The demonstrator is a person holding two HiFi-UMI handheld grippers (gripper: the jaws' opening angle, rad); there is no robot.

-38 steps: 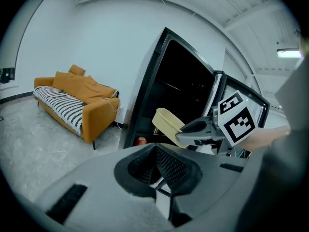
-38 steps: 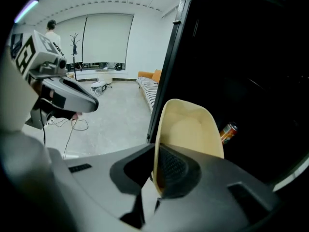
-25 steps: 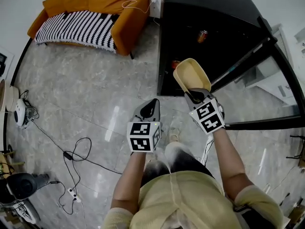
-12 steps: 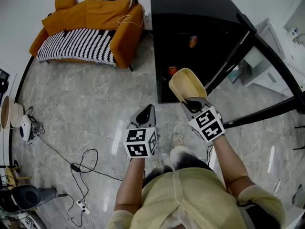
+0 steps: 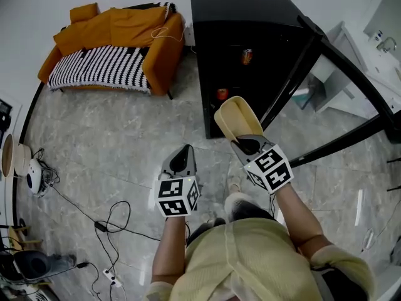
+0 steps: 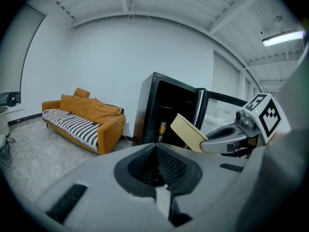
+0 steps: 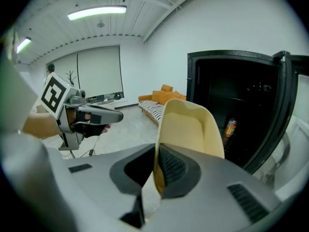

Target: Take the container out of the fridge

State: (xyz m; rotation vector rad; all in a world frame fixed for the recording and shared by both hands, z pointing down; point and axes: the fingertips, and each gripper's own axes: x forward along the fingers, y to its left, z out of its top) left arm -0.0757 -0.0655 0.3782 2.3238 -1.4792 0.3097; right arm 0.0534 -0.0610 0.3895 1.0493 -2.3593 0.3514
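Ahead of my right gripper (image 5: pixel 247 144) stands the black fridge (image 5: pixel 244 8), its inside open toward me. Its door (image 5: pixel 351 74) swings out to that gripper's right. Next in size is the cream container (image 5: pixel 237 118). It juts forward from the right gripper, clear of the fridge and just short of the opening, so I judge the removal nearly done. The jaws are clamped on one thin wall of it near the rim, and the rest sticks out unsupported. A drink can (image 5: pixel 247 56) sits on a shelf well beyond it. My left gripper (image 5: pixel 180 158), off to the right one's left and nearer my body, is closed with nothing in it. The risk I see is that single-edge pinch: a quick turn could make the container pivot or slip free, and a swing to the right could clip the door.
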